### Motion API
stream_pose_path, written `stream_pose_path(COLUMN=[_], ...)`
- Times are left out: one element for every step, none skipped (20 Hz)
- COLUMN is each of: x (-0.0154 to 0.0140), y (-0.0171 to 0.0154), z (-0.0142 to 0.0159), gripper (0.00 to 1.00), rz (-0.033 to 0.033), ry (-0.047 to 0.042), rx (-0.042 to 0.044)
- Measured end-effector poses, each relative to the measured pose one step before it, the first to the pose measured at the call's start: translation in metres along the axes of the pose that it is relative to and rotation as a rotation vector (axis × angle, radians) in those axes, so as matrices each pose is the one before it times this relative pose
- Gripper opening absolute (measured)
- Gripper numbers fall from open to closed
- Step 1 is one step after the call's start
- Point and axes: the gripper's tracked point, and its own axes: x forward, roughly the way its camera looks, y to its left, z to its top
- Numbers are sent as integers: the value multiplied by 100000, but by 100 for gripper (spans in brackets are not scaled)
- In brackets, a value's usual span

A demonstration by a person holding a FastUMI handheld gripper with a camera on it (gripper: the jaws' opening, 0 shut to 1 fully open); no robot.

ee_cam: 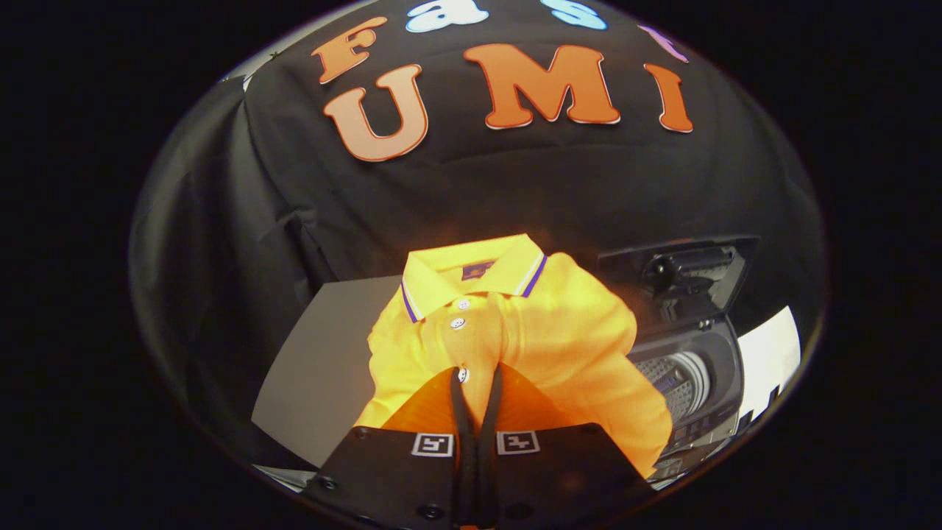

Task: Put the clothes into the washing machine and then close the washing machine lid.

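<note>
A grey table (pixel 316 383) stands in a booth hung all round with black cloth (pixel 243 243), which fills the space behind and to the sides. A patch of white surface (pixel 769 361) shows past the far side of the washer.

The gripper (pixel 477 383) points forward, and its two black fingers (pixel 460 412) are drawn close together, almost touching, with a fold of a yellow shirt (pixel 559 331) pinched between them. The grip is on the shirt's front, just below the button placket, beside the lowest of three white buttons (pixel 458 323).

The shirt hangs lifted above the table, bunched around the fingers. Its collar (pixel 471 276), trimmed with white and purple stripes, points up and away from the gripper, so the shirt's long axis runs from the fingers upward toward the cloth wall. The fabric drapes down on both sides of the fingers, the larger part toward the washer.

The washer (pixel 699 368) sits just beyond the shirt on the right. Its dark lid (pixel 684 276) is raised and stands upright at the back, and the perforated metal drum (pixel 673 379) is visible through the open top.
</note>
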Motion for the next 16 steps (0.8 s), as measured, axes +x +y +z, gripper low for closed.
stream_pose_path(x=[-193,-34,-328,-255,-333,-457,-483,-520,-281,-382,-359,-310,-280,-301,-178,-222], y=[-452,-623,-882,-1173,-1251,-1405,-1264,-1173,-1197,-1248,-1211,-1266,-1357,-1272,-1411,-1310], z=[1377,820,720,788,883,327,834,1015,988,1006,924,672,633,427,362,265], gripper=[8,8,8,8,8,8,8,8,8,8,8,8,8,8,8,8], rz=[1565,1026,649,55,-47,191,192,-80,-179,-563,-333,-646,-740,-818,-1267,-997], ry=[-2105,-416,-758,-1253,-1036,135,-935,-1191,-1264,-1287,-1148,-1045,-1005,-567,-643,-635], rx=[1185,475,-163,21,-23,-146,685,558,388,67,-184,115,279,65,50,221])
